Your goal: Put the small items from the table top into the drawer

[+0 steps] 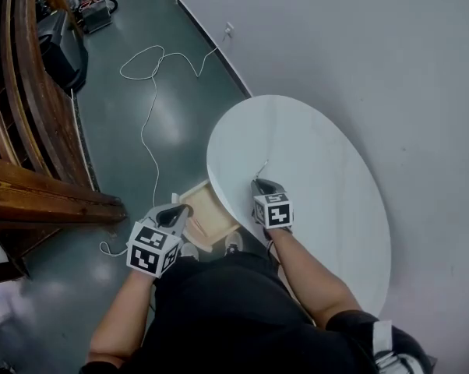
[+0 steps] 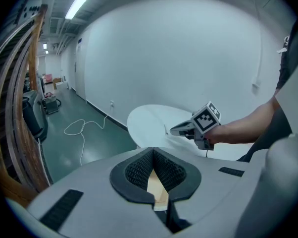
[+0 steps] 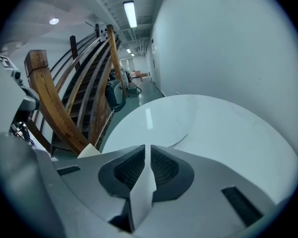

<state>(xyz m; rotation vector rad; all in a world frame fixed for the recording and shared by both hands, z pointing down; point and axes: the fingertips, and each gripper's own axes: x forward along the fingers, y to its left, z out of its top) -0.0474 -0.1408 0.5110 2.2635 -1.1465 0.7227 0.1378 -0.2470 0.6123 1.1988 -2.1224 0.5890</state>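
Right gripper (image 1: 259,184) is over the white table (image 1: 328,178) — jaws pinched nearly closed on a thin pale strip (image 1: 263,168) that sticks out from the tips toward 1 o'clock. At 8 o'clock of it we see the open drawer (image 1: 209,215), w/ the left gripper (image 1: 189,209) at its edge — jaws together, empty.

White oval table (image 1: 320,170), pale wooden drawer (image 1: 207,213) open under its left edge. Thin pale strip (image 1: 262,167) near that edge, lying or lifted unclear. Green floor (image 1: 184,119), white cable (image 1: 142,135) across it.
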